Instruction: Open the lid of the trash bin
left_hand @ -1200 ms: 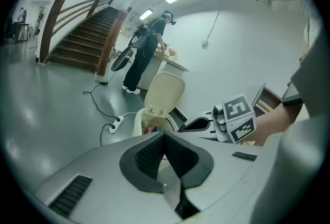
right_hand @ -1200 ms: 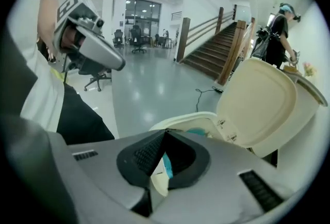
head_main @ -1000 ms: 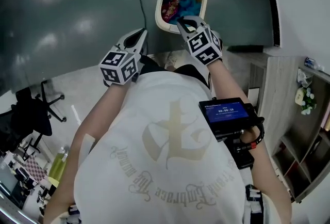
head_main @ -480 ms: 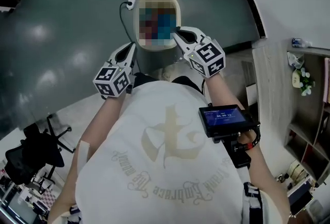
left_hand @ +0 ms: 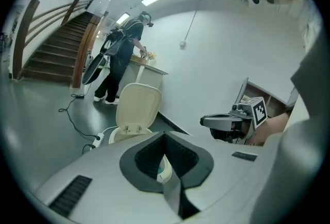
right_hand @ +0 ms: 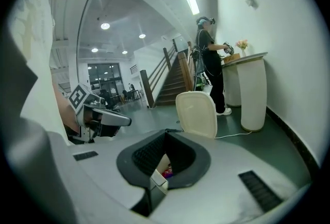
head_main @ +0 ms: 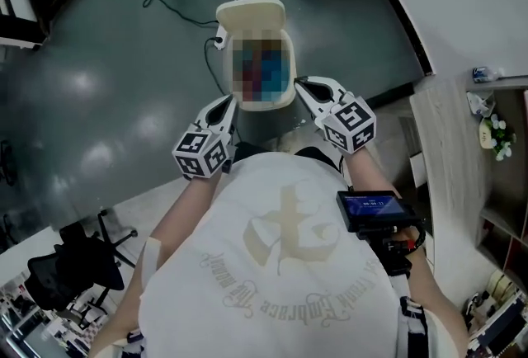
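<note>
We hold the left gripper [head_main: 227, 103] and right gripper [head_main: 302, 85], jaws pressed together on nothing, beside the trash bin [head_main: 264, 105], whose lid [head_main: 251, 15] stands upright.

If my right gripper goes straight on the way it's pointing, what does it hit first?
Probably the near rim of the trash bin: the right gripper points at it. Depth is unclear; it might pass over into the open bin.

I am holding my left gripper [head_main: 228, 102] and my right gripper [head_main: 302, 84] out ahead of my chest, well apart, forearms reaching forward, each pair of jaws pressing together, gripping nothing.
</note>
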A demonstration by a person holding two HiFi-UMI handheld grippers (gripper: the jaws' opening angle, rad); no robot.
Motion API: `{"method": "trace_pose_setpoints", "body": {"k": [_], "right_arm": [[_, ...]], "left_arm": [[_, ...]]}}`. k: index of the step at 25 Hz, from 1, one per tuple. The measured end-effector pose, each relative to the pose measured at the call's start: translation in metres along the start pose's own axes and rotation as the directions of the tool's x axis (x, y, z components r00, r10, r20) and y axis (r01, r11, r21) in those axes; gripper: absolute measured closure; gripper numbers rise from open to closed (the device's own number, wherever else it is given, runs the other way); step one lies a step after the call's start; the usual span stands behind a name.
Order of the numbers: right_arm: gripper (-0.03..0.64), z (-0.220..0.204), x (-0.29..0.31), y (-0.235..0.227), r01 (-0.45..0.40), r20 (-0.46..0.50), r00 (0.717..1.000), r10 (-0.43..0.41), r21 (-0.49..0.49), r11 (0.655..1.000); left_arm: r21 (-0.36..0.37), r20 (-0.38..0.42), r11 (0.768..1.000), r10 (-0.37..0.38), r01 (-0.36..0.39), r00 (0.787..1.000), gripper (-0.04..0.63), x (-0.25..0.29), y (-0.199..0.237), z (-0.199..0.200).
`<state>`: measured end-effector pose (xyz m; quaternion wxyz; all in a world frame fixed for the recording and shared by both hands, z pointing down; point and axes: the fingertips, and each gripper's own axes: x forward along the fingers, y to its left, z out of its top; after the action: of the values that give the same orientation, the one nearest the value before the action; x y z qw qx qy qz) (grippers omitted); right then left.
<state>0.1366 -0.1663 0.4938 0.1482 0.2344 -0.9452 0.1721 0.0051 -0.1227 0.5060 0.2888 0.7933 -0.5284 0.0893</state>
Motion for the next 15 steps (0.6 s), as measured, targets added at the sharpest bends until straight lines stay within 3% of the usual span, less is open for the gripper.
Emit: {"method": "trace_pose_setpoints", "body": {"k": [15], "right_arm": [[0.614, 0.006, 0.002, -0.020, 0.003, 0.048, 0.999, -0.005, 0.047, 0.999]], "left_arm": [[0.035, -0.027, 0.999, 0.002, -0.001, 1.000, 0.586, 0.019, 0.003, 0.017]]}}
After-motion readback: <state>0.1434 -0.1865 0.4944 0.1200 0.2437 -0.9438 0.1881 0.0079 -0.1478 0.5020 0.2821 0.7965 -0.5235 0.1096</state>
